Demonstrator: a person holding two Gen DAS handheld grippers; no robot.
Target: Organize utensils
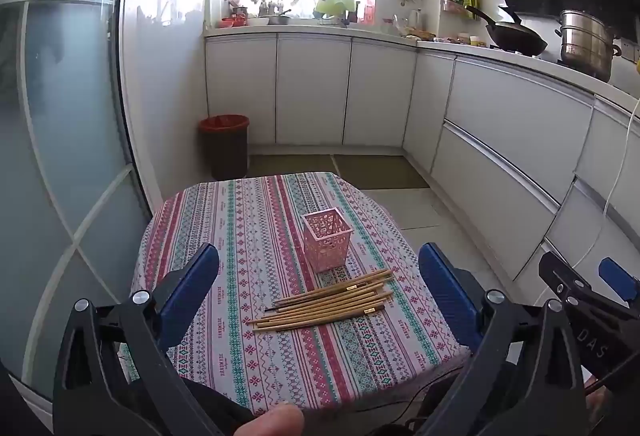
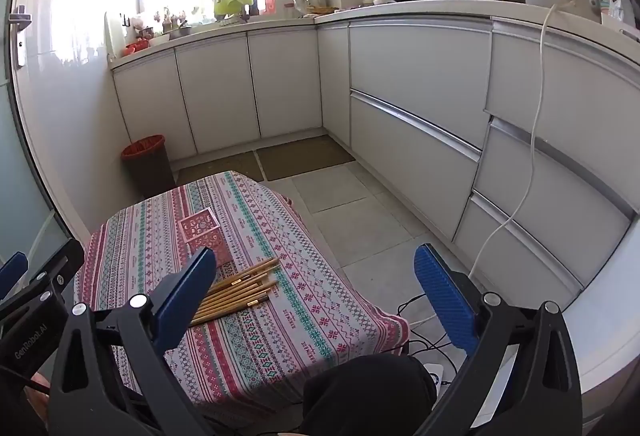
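Note:
Several bamboo chopsticks (image 1: 324, 302) lie in a loose bundle on a small table with a patterned cloth (image 1: 248, 220). Just behind them stands an empty pink lattice holder (image 1: 327, 239), upright. My left gripper (image 1: 320, 268) hangs above the near part of the table, jaws wide open, nothing between them. In the right wrist view the chopsticks (image 2: 240, 290) and the holder (image 2: 204, 232) sit to the left, partly hidden behind my left blue finger (image 2: 188, 292). My right gripper (image 2: 316, 276) is open and empty, over the table's right edge (image 2: 360, 300).
A dark bin with a red liner (image 1: 225, 145) stands on the floor beyond the table. White cabinets (image 1: 500, 139) run along the back and right. A white cable (image 2: 524, 187) hangs down the drawers to cables on the floor (image 2: 424, 336). A glass door (image 1: 60, 155) is at left.

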